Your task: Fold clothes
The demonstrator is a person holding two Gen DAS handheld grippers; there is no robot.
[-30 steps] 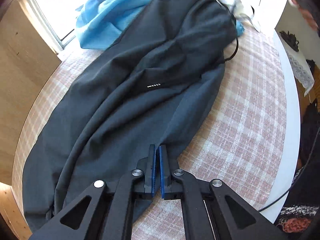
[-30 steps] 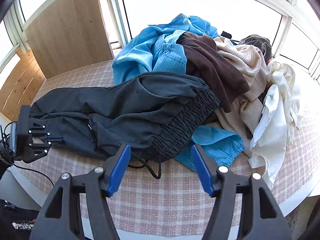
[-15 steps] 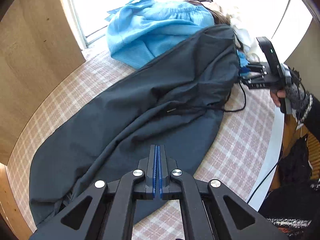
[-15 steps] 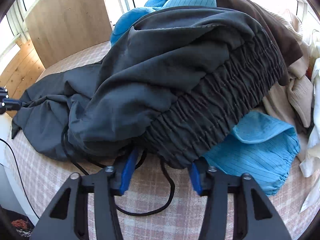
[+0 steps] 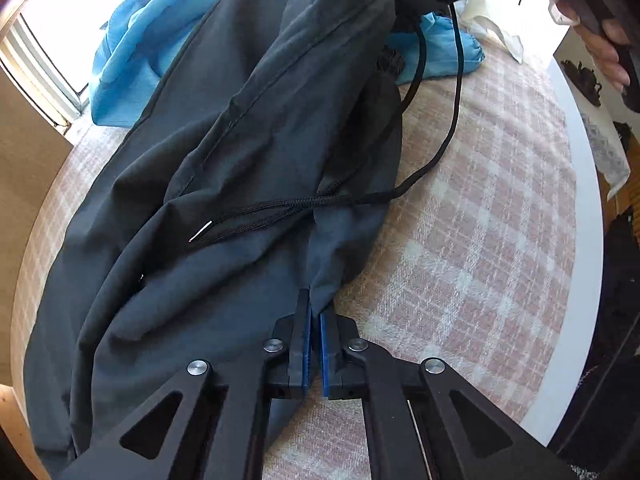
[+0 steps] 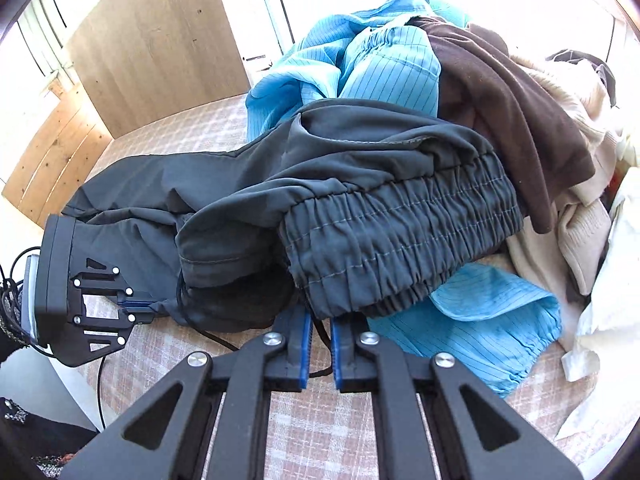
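Trousers (image 5: pixel 224 184) of dark grey cloth are lying stretched along a round table (image 5: pixel 576 200) covered in a pink checked cloth (image 5: pixel 472 248), their gathered elastic waistband (image 6: pixel 404 240) raised off the surface at the far end. Left gripper (image 5: pixel 314 344) is pinching a fold of the leg fabric between its blue pads, its jaws nearly together on the cloth. Right gripper (image 6: pixel 319 350) is clamping the lower edge of the waistband, with the fabric bunching just above its blue pads; a person's hand (image 5: pixel 608 48) is gripping its handle in the left wrist view. Black drawstring (image 5: pixel 432 152) is trailing from the waistband down across the trousers and onto the checked cloth. Blue striped garment (image 6: pixel 360 72) is lying behind and partly under the trousers, with a brown garment (image 6: pixel 508 104) and a cream garment (image 6: pixel 576 216) piled beside the waistband.
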